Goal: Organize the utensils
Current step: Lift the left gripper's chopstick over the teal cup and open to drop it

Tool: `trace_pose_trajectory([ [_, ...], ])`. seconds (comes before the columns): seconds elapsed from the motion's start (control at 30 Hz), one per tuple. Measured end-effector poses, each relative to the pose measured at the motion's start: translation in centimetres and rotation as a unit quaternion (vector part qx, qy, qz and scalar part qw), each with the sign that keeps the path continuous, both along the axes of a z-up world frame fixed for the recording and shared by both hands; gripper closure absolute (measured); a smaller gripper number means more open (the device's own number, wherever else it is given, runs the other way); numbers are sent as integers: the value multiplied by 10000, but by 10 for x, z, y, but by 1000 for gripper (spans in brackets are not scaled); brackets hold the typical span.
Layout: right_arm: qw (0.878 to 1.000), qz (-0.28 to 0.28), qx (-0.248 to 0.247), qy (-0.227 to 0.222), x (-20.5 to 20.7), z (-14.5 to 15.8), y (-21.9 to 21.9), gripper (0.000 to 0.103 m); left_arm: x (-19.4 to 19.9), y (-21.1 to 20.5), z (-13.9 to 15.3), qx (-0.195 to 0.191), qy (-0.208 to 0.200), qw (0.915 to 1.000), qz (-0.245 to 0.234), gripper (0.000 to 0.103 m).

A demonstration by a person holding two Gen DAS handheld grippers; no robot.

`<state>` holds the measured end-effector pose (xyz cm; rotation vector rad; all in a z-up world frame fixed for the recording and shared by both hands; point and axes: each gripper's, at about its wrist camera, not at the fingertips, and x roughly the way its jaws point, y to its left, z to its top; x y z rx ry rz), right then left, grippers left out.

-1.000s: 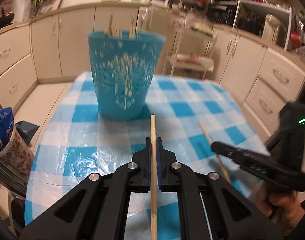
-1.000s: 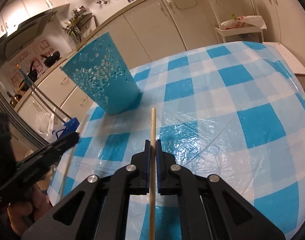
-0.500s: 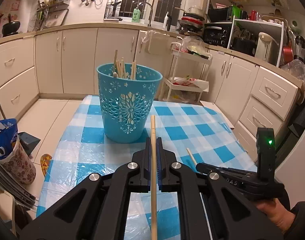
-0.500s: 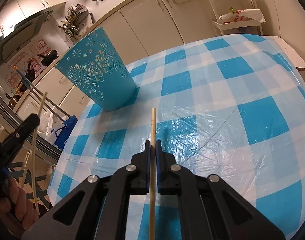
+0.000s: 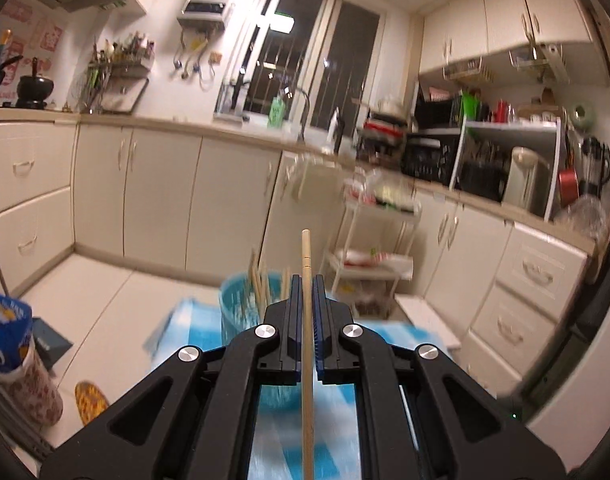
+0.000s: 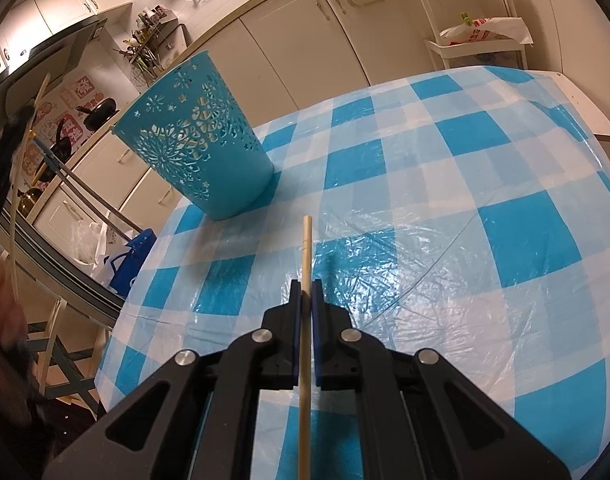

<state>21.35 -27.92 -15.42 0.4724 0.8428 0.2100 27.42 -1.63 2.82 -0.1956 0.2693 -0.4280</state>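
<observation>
The left gripper (image 5: 306, 280) is clamped on a wooden chopstick (image 5: 307, 320). The stick runs lengthwise between the two fingers, in line with them, and its blunt tip pokes out past the fingertips toward the kitchen cabinets (image 5: 225, 200). This gripper is held up above the table, with the blue basket (image 5: 241, 312) just below and beyond its fingertips. Several more chopsticks (image 5: 259, 280) stand in that basket, leaning against its rim; the picture is blurred there, so their number cannot be told.

The right gripper (image 6: 306, 288) is likewise closed on a second chopstick (image 6: 305, 320), held along the fingers with its tip pointing forward over the checked tablecloth (image 6: 465, 200), toward the far side of the table. The stick's tip is apart from the basket (image 6: 197, 140), which stands upright near the far left edge of the table. In the right wrist view the basket's inside is hidden.

At the left edge of that view the other gripper (image 6: 1, 168) shows as a dark blur, with its pale stick (image 6: 15, 216) running roughly upright.
</observation>
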Motion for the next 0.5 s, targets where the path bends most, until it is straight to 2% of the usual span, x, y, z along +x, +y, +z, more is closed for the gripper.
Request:
trace_pose_trajectory([
  [0.33, 9998, 29, 174, 28, 1, -2, -3, 97, 87, -8, 29, -582, -493, 9970, 127, 98],
  [0.5, 9998, 56, 175, 55, 2, -3, -2, 97, 119, -18, 25, -707, -657, 9948, 338, 98],
])
